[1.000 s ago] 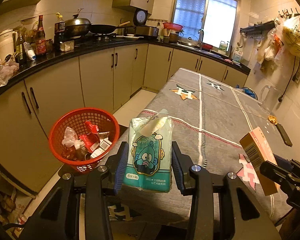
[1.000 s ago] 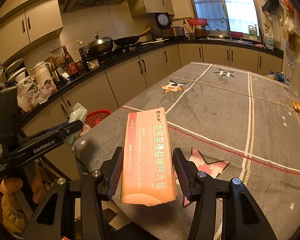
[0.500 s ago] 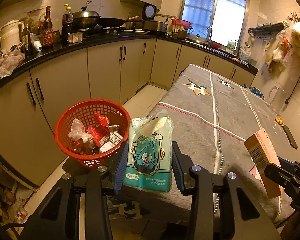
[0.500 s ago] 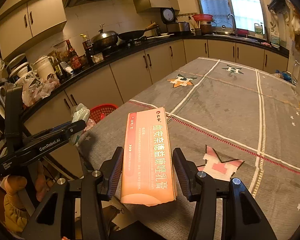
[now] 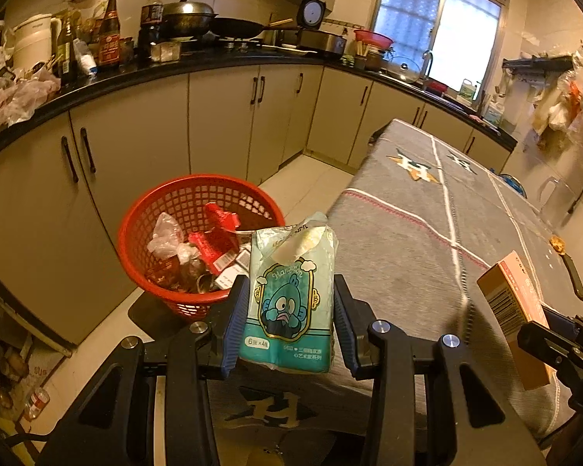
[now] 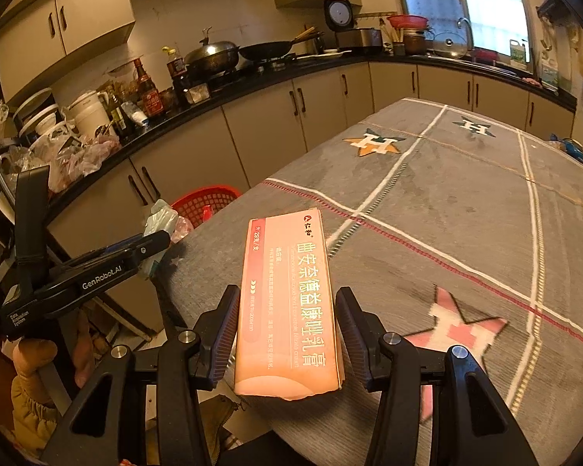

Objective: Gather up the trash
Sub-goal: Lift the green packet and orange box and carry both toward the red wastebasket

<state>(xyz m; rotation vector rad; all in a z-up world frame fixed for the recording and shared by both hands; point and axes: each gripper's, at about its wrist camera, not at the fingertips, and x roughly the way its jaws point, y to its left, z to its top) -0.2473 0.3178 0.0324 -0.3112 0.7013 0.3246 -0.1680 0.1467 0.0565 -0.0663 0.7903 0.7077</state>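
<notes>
My left gripper point(image 5: 290, 310) is shut on a teal tissue pack point(image 5: 293, 256) with a cartoon fish, held upright past the table's near corner. A red mesh basket point(image 5: 151, 209) with wrappers and scraps in it stands on the floor just ahead and to the left of the pack. My right gripper point(image 6: 288, 299) is shut on a long pink medicine box point(image 6: 287, 272), held over the grey tablecloth point(image 6: 447, 202) near its edge. The right wrist view also has the left gripper point(image 6: 151, 240), the tissue pack point(image 6: 157, 219) and the basket point(image 6: 202, 200), the basket half hidden by the table.
Beige cabinets point(image 5: 221, 124) under a black counter point(image 5: 175, 66) with bottles, a wok and plastic bags run along the left. A spoon point(image 5: 563, 256) lies at the table's right side. A person's hand point(image 6: 35, 353) grips the left tool. Pale floor point(image 5: 299, 190) lies between table and cabinets.
Both grippers have moved left and down toward the basket with their loads still held. In the left wrist view the basket has come closer and nearer the middle.
</notes>
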